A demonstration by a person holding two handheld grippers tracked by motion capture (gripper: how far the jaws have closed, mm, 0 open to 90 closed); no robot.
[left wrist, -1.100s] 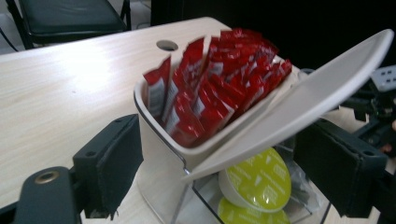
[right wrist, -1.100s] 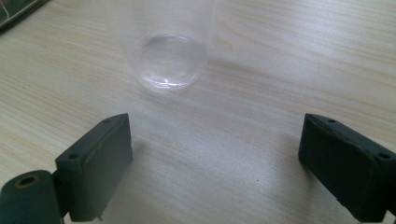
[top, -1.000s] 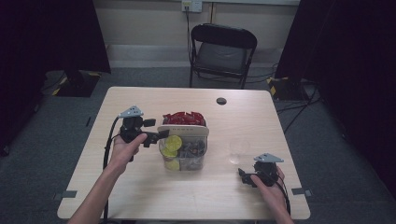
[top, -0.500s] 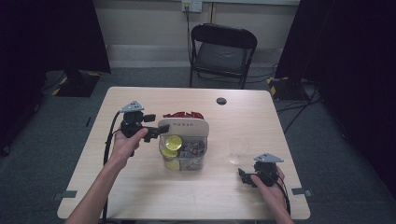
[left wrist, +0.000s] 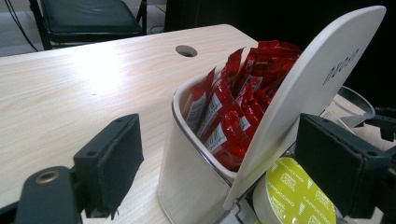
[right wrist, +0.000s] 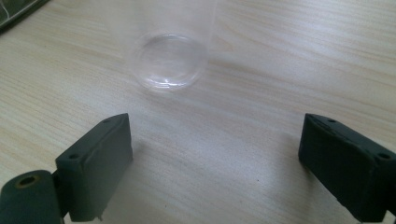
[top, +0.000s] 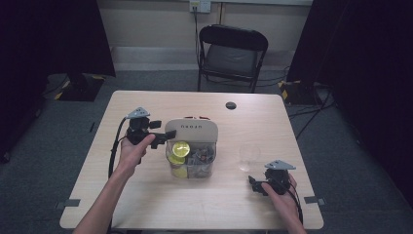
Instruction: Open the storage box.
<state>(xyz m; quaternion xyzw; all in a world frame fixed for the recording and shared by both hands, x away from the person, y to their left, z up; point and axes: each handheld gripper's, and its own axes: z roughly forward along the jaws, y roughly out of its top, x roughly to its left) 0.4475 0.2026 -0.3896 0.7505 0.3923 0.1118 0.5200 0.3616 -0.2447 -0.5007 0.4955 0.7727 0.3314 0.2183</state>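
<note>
Left gripper [top: 157, 132]: jaws spread wide, holding nothing. Between them, in the left gripper view, stands the white container [left wrist: 196, 186], with its flat white lid [left wrist: 308, 88] tilted up on edge and leaning toward the right-hand jaw. The lid's lower edge passes just beside that jaw's pad; contact cannot be told. Red sachets [left wrist: 233, 112] stand packed upright in the compartment on the far side of the lid. A yellow-green capsule [left wrist: 296, 198] marked "cappuccino" lies just under the right-hand jaw, on the near side of the lid. The left-hand jaw is apart from the container wall, with bare surface [left wrist: 84, 84] behind it.

Right gripper [top: 260, 185]: jaws spread wide, empty, low over the surface. A clear glass [right wrist: 170, 58] stands ahead of the jaws, nearer the left-hand one, touching neither.

High view: container [top: 191, 151] between the two grippers, just beside the left one; glass [top: 248, 158] near the right one.
</note>
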